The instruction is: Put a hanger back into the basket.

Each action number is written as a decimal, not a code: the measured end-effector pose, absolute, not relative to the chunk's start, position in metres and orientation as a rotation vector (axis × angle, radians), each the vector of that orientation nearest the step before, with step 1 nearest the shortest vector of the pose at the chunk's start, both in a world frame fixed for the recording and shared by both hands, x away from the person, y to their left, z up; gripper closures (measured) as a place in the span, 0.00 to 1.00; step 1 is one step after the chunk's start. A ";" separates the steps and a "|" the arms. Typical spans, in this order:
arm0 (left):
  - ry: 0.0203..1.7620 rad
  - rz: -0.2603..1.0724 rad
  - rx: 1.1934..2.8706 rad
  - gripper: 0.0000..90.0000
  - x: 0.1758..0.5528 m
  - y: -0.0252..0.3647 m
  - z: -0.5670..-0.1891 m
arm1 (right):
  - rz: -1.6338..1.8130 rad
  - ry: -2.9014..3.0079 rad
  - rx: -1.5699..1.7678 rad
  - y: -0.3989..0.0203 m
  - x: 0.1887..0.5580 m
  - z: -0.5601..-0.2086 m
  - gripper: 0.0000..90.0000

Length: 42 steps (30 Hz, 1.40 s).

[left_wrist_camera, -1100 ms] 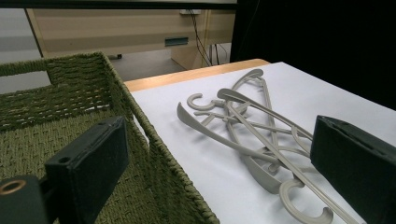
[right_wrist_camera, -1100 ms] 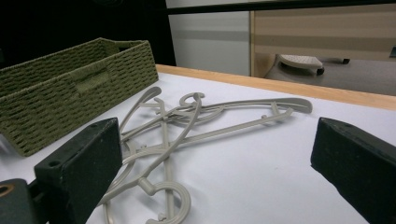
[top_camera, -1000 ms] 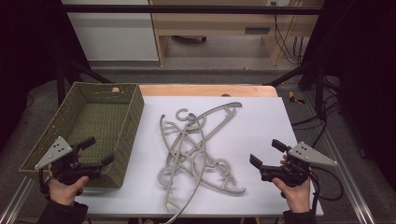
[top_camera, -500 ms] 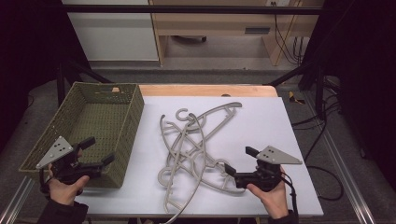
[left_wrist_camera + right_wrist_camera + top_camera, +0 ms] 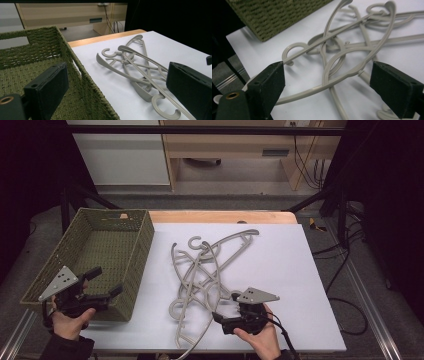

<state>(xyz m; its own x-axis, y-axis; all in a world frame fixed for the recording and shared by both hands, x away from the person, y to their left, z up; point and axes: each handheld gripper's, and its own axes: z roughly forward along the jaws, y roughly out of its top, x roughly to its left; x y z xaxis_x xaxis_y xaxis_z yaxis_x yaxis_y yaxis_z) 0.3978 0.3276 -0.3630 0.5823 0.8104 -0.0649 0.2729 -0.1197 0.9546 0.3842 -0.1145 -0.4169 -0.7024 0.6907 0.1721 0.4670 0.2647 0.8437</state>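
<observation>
The right gripper (image 5: 224,316) was held low at the near edge of the white sheet (image 5: 300,270), its jaws spread wide and gripping nothing. In the right gripper view (image 5: 327,85) one curved arm of a hanger was seen running across the gap between the two black jaws, but no contact with either pad could be made out. The rest of the tangled pile of grey plastic hangers (image 5: 210,270) was spread out just beyond, hooks and arms crossed over each other, lying flat on the sheet in the middle of the table.

The left gripper (image 5: 106,282) was held over the near right corner of the woven green basket (image 5: 137,265), jaws also wide apart and nothing between them. In the left gripper view (image 5: 117,92) one jaw was seen over the inside of the basket (image 5: 82,85) and the other out over the sheet, with the basket's right wall running up between them.

The basket was set at the left side of the table, its right wall just beside the hanger pile (image 5: 140,72). As far as could be seen, nothing was lying in it, just the woven floor. A cut-out handle was visible in its far wall.
</observation>
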 end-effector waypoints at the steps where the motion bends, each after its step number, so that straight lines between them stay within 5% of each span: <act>1: 0.911 0.590 1.677 0.04 0.398 0.328 -0.363 | 1.399 2.314 1.093 -0.111 0.384 -0.420 0.16; 23: 0.906 0.585 1.687 0.05 0.398 0.324 -0.364 | 1.275 2.510 1.245 -0.082 0.383 -0.455 0.33; 42: 0.909 0.579 1.693 0.05 0.400 0.322 -0.366 | 1.299 2.485 1.372 -0.067 0.390 -0.465 0.32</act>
<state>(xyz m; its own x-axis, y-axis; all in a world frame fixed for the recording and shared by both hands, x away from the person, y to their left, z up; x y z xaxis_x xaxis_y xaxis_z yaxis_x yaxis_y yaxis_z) 0.3999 0.3220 -0.3663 0.5900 0.8048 -0.0640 0.2817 -0.1309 0.9505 0.3900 -0.0673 -0.4653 -0.6134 0.7080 0.3500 0.6916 0.2675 0.6709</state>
